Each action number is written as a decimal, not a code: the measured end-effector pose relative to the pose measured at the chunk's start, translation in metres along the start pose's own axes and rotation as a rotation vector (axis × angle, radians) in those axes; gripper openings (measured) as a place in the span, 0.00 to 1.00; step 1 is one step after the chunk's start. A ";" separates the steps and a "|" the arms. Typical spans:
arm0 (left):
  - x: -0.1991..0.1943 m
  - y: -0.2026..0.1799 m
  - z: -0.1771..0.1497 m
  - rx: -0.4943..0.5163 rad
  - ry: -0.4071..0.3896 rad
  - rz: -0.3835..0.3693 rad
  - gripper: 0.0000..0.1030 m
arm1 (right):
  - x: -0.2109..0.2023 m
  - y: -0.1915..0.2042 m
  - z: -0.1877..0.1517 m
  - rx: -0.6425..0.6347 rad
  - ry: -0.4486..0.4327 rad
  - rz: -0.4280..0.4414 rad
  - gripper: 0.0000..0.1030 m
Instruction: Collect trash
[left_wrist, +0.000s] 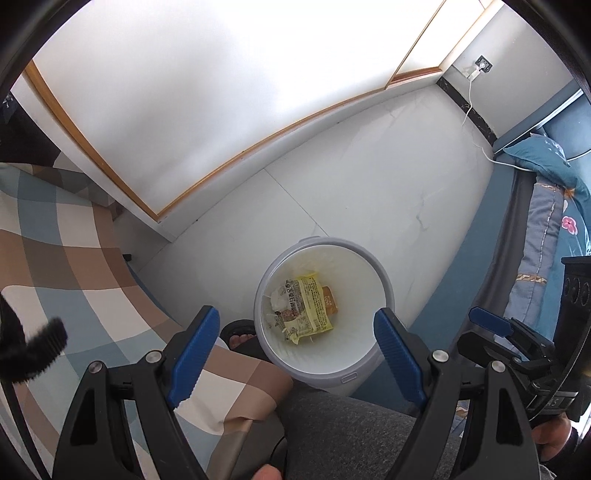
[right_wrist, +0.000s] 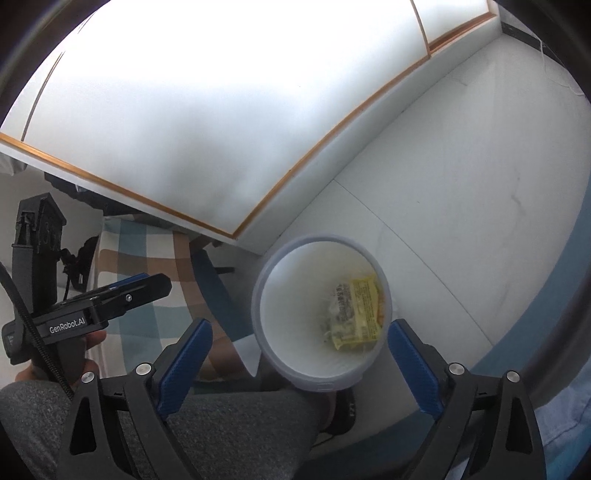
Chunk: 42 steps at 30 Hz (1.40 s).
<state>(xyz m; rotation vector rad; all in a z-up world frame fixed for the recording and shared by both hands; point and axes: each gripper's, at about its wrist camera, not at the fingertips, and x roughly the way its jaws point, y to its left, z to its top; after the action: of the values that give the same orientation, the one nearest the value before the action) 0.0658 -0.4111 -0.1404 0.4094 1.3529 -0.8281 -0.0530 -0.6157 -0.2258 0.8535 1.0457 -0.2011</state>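
Tiled floor (left_wrist: 369, 166), bin (left_wrist: 373, 258) w/ yellow wrapper (left_wrist: 312, 306) inside; both tongs wide, empty.

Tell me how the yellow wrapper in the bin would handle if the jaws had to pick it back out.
The yellow wrapper looks thin, crinkled and flattened, so probably floppy and very light. Its glossy printed film may slip between smooth pads. It lies low inside the white bin, which looks light itself, so a reach against the wall could tip it.

floor (left_wrist: 369, 177): white tile | wardrobe (left_wrist: 184, 92): white, wood-trimmed | bed (left_wrist: 55, 240): checked sheet
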 end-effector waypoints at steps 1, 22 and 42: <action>-0.001 0.000 0.000 -0.001 -0.003 0.003 0.81 | 0.000 0.000 0.000 0.000 -0.001 -0.001 0.94; -0.007 0.001 -0.004 -0.007 -0.013 0.007 0.81 | 0.004 -0.001 -0.002 0.023 -0.002 -0.017 0.94; -0.005 0.002 -0.003 -0.016 -0.025 0.035 0.81 | 0.008 -0.003 -0.005 0.045 0.001 -0.023 0.94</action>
<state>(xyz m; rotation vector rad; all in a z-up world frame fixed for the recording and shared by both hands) 0.0652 -0.4057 -0.1369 0.4075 1.3249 -0.7909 -0.0540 -0.6123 -0.2354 0.8827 1.0555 -0.2443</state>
